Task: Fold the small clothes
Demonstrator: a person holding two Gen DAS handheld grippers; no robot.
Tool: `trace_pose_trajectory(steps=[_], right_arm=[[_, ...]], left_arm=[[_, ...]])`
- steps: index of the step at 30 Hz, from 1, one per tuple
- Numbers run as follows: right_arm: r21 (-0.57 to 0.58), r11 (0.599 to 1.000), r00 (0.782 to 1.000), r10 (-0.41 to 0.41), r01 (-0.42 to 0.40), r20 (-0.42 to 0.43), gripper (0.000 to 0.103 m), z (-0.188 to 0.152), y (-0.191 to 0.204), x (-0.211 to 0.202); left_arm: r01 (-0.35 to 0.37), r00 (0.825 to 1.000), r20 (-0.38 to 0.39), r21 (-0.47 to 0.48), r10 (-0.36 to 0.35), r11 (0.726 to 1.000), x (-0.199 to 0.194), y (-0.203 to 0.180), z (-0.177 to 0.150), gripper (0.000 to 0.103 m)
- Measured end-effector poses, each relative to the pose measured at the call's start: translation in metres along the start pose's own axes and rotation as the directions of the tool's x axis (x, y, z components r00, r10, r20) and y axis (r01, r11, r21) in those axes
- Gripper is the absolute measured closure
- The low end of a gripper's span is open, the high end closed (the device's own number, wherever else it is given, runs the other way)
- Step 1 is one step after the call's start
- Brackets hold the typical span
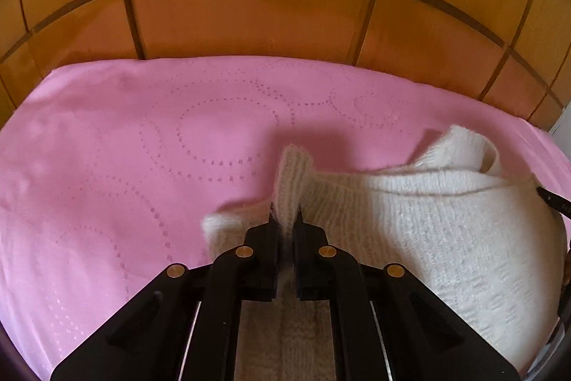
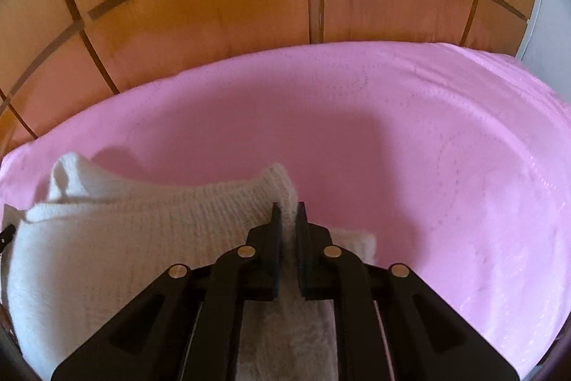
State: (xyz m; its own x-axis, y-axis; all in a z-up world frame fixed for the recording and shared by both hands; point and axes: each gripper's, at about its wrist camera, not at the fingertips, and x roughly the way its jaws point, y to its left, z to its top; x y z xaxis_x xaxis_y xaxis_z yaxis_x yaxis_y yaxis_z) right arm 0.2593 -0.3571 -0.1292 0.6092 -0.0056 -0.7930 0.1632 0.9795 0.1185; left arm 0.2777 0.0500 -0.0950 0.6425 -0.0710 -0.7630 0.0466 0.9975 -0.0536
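Note:
A small cream knitted garment (image 1: 410, 224) lies on a pink bedsheet (image 1: 142, 149). My left gripper (image 1: 285, 215) is shut on a raised fold at the garment's left end. In the right wrist view my right gripper (image 2: 288, 213) is shut on the other end of the same garment (image 2: 117, 238), which stretches away to the left. The cloth between the two grippers is lifted and hangs loosely. A tip of the right gripper (image 1: 551, 199) shows at the right edge of the left wrist view. The part of the garment under both grippers is hidden.
A wooden headboard (image 1: 249, 6) with dark inlaid lines stands behind the bed. The pink sheet (image 2: 428, 166) with dotted circle patterns stretches around the garment. A pale wall strip (image 2: 549, 34) shows at the far right.

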Motion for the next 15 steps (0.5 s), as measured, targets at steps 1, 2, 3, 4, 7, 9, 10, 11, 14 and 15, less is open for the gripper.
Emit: trace_pose_trajectory(steps=[1,2,3,4,7,9,10,11,14,15], right_arm=[[0.007,1.000,1.000,0.005,-0.005,0.011,0.080,0.000,-0.002,-0.003],[0.018,1.000,1.000,0.001,-0.001,0.029,0.063,0.001,-0.005,-0.009],[0.023,1.000,0.998,-0.006,0.004,0.056,0.060,0.003,-0.006,-0.018],[0.023,1.000,0.997,-0.013,0.011,0.081,0.059,0.004,-0.006,-0.026],[0.007,0.999,0.990,0.051,-0.052,0.133,0.056,0.002,0.004,-0.054],[-0.026,0.987,0.980,0.159,-0.157,0.120,0.056,-0.004,0.022,-0.066],[-0.051,0.981,0.975,0.194,-0.189,0.109,0.056,-0.008,0.032,-0.070],[-0.080,0.972,0.970,0.227,-0.220,0.091,0.056,-0.011,0.044,-0.071],[-0.154,0.945,0.956,0.293,-0.287,0.011,0.056,-0.026,0.080,-0.064],[-0.183,0.936,0.953,0.301,-0.302,-0.033,0.057,-0.031,0.093,-0.056]], left_arm=[[-0.004,1.000,0.016,-0.006,0.005,1.000,-0.006,0.001,0.000,0.085],[-0.010,1.000,0.030,-0.022,0.011,1.000,-0.013,0.004,0.000,0.079],[-0.012,0.999,0.044,-0.038,0.014,0.999,-0.019,0.007,0.001,0.070],[0.005,0.997,0.082,-0.064,0.000,0.998,-0.033,0.007,-0.001,0.067],[0.100,0.986,0.143,-0.062,-0.091,0.993,-0.056,0.004,-0.005,0.067],[0.174,0.975,0.144,-0.027,-0.169,0.984,-0.063,-0.007,-0.011,0.067],[0.214,0.969,0.126,-0.001,-0.212,0.977,-0.062,-0.015,-0.014,0.067],[0.231,0.967,0.105,0.025,-0.232,0.973,-0.060,-0.023,-0.017,0.067],[0.247,0.968,0.019,0.100,-0.250,0.964,-0.042,-0.050,-0.026,0.060],[0.248,0.968,-0.004,0.104,-0.249,0.963,-0.034,-0.055,-0.029,0.060]])
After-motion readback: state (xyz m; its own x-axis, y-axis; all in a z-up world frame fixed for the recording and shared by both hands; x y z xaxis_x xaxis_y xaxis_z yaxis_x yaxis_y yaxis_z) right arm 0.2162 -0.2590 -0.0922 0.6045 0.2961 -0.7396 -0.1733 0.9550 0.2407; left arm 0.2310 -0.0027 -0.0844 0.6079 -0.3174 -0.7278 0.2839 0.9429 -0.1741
